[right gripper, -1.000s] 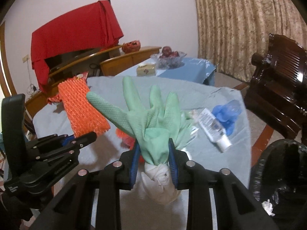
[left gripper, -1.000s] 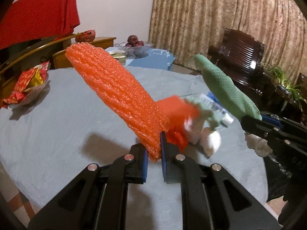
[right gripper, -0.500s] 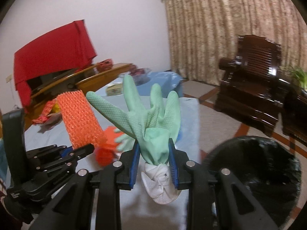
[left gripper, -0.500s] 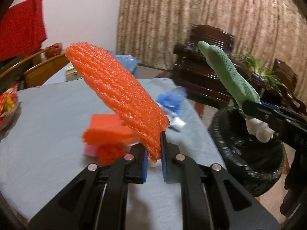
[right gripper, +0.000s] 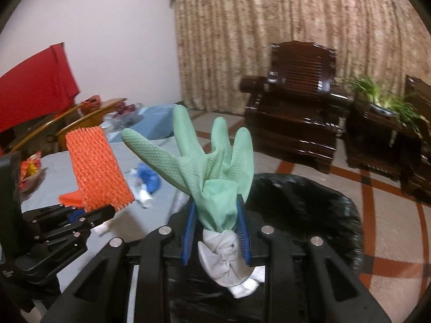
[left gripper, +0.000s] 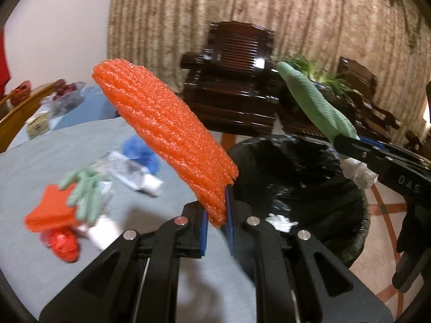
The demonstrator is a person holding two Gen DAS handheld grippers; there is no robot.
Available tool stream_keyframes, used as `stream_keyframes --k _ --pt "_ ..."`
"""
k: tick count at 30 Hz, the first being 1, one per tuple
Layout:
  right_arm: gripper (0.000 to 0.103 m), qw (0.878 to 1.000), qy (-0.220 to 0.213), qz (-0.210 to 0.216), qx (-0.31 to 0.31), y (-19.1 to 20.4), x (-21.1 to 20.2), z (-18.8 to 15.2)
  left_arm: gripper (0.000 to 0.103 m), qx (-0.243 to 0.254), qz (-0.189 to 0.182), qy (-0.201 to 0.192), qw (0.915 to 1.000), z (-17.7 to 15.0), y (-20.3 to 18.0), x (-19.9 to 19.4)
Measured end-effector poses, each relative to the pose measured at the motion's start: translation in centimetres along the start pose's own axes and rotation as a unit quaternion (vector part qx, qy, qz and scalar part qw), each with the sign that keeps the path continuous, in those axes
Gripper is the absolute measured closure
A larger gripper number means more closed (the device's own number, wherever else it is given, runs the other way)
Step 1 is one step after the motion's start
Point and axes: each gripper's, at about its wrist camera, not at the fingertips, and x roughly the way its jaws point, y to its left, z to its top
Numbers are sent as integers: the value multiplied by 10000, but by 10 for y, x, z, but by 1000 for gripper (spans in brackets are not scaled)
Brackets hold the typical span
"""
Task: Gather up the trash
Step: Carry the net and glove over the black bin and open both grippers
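A: While both tongs are hanging by the black plastic-lined trash bin (left gripper: 301, 177), what are they holding?

B: The left gripper (left gripper: 216, 224) is squeezing tight on the bottom end of a long bumpy orange foam net sleeve (left gripper: 167, 132). It is sticking up and leaning away, over the table's edge next to the bin. The right gripper (right gripper: 215, 231) is squeezing shut on the cuff of a green rubber glove with a white cloth lining (right gripper: 212, 172). Its fingers are pointing up, and the bin's dark mouth (right gripper: 301, 204) is right under and past it.

A: So what is the good way to drop them?

B: I think each one should be fully over the hole first. The orange sleeve is long and light, so it could catch the rim and flop out. Tipping it down before letting go should help. The glove is floppy, so it should fall straight.

A: What is still on the grey tablecloth (left gripper: 54, 161)?

B: Near the edge by the bin, a see-through squashed plastic bottle with a white cap (left gripper: 134, 173), a crumpled blue thing (left gripper: 140, 150), another green glove (left gripper: 86, 192) on a flat orange foam piece (left gripper: 51, 212), and a shiny red crinkly ball (left gripper: 64, 245). They are looking blurry.
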Motion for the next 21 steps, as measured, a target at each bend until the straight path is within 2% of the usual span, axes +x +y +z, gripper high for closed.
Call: stream_keyframes --k 10,15,16,18,21 --pt "75 9978 218 -515 360 -59 -1 -21 92 432 -454 118 9980 4 -55 39" --pt "71 9963 288 -661 464 -75 -1 -29 88 564 -720 256 9955 3 -76 58" --pt "70 9958 299 -714 480 -78 -2 -30 85 580 -753 269 9951 2 -79 60" --pt "61 9953 271 -779 512 -82 -4 -32 61 599 -839 299 9942 2 -83 63" --pt "44 9948 200 -846 527 -88 -8 -32 50 615 -900 332 9935 -2 -83 63"
